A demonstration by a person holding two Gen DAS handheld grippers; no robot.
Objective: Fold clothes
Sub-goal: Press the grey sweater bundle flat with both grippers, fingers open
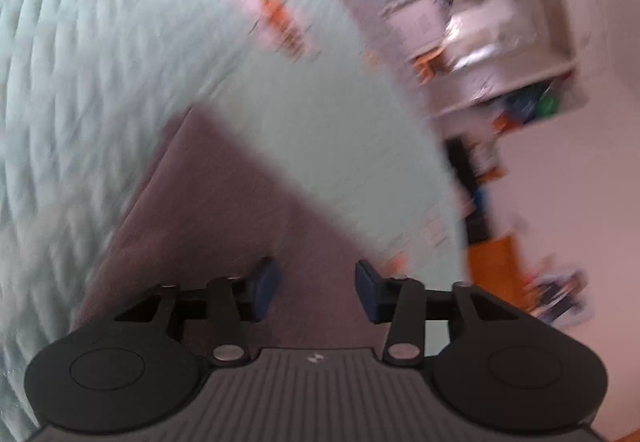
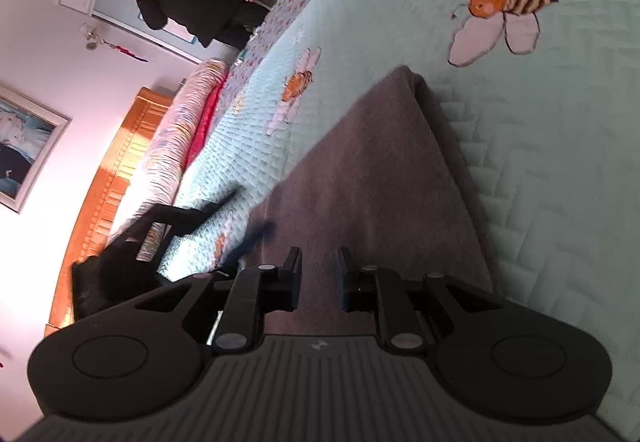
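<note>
Grey garment (image 2: 372,178), folded into a long tapering slab, lies flat on the bed's pale green quilt (image 2: 540,170), directly ahead of both your tools. Your left gripper (image 1: 316,292) hangs over its near end, fingers apart with nothing between them; your right gripper (image 2: 319,278) likewise stands parted and empty above the cloth. Your risk, I judge, is pinching only the top layer: the soft, matte knit looks limp, so lower layers could slide and the fold skew. You could also snag the quilt, whose stitched herringbone ridges and bee print (image 2: 504,2) sit close along the garment's edge. The left view is blurred, so edges there are hard to judge.
</note>
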